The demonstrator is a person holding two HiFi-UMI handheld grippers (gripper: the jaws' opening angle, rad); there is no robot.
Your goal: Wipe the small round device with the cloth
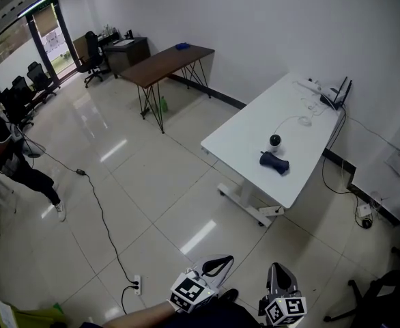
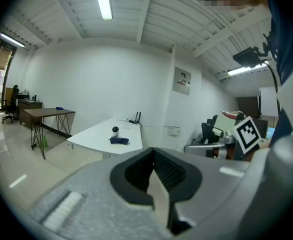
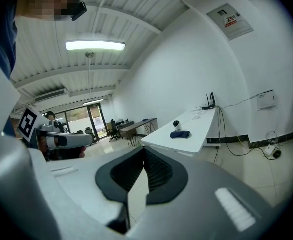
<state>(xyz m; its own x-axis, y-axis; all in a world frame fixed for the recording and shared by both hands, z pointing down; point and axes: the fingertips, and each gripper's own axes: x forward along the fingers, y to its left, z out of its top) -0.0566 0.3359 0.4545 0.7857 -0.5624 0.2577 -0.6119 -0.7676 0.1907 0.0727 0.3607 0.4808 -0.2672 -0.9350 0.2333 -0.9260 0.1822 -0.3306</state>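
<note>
One dark cloth (image 1: 274, 162), long axis across white table (image 1: 244, 132), round device (image 1: 274, 141) beside

Long white fluorescent ceiling tubes (image 3: 95, 45) light the room brightly and evenly; the glossy pale tiled floor (image 1: 198, 236) shows glare streaks. Gripper views (fisheye) bend, darken at corners, blur nearby.

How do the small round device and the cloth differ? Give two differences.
The small round device is white with a dark front and stands upright; the cloth is dark blue, bunched and lies low. The device sits farther along the table than the cloth. Both rest on the white table, close together.
</note>
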